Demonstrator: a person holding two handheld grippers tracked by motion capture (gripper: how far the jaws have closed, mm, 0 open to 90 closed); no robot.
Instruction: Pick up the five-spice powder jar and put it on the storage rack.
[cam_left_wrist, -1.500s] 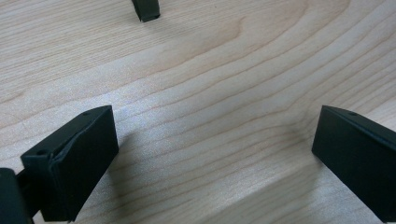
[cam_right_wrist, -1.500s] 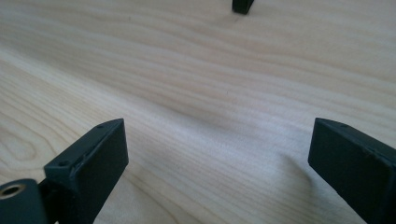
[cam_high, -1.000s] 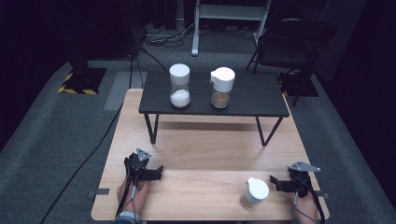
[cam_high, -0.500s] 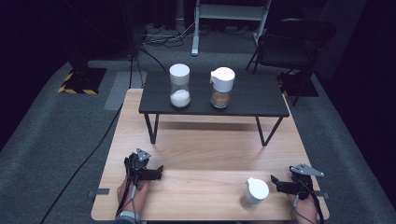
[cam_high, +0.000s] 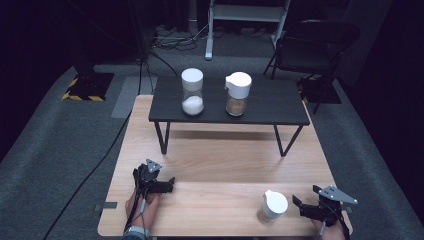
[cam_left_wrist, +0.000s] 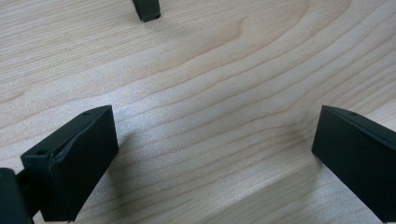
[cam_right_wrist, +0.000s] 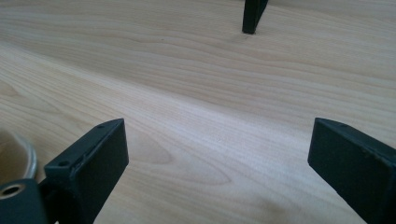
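- White-lidded jar (cam_high: 273, 207) stands on the wooden surface (cam_high: 225, 150), just beside right gripper (cam_high: 303, 205), apparently set down.
- Right gripper jaws spread, empty.
- Left gripper (cam_high: 167, 184) spread, idle.
- Two jars (cam_high: 192, 92) wait on the black shelf (cam_high: 280, 107).

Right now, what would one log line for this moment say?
left gripper: open, resting on table | right gripper: open, beside white-lidded jar, not touching
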